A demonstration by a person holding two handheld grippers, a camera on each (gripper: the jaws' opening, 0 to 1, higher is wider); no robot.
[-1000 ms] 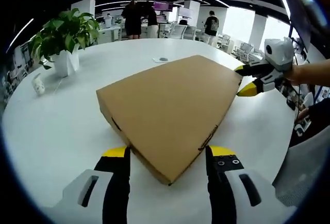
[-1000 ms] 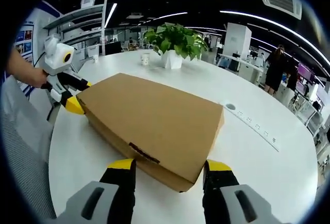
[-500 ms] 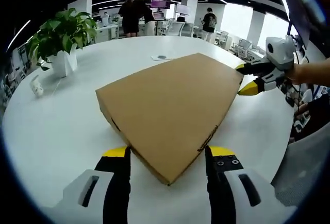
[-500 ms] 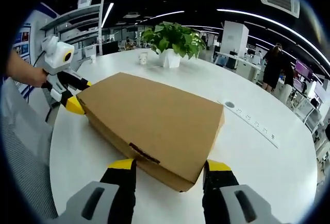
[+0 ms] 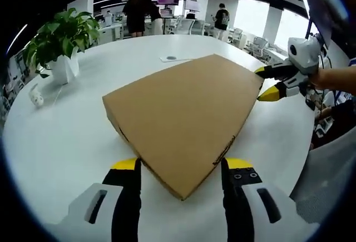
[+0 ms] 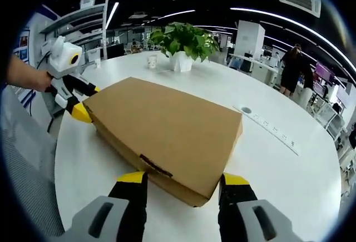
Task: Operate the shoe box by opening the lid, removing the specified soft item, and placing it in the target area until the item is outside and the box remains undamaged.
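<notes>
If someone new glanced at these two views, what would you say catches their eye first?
The big brown shoe box, lid shut, lies flat on the round white table. An open claw sits at each of two neighbouring corners: the left claw in the left gripper view, the right claw in the right gripper view. Beyond the box, a leafy potted plant stands on the table.

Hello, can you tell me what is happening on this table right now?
A person holds a claw in each hand at two neighbouring corners of a closed brown shoe box on a round white table. The left claw and the right claw are both open, one jaw on each side of a corner. The lid is not lifted yet. A potted plant stands further back.
</notes>
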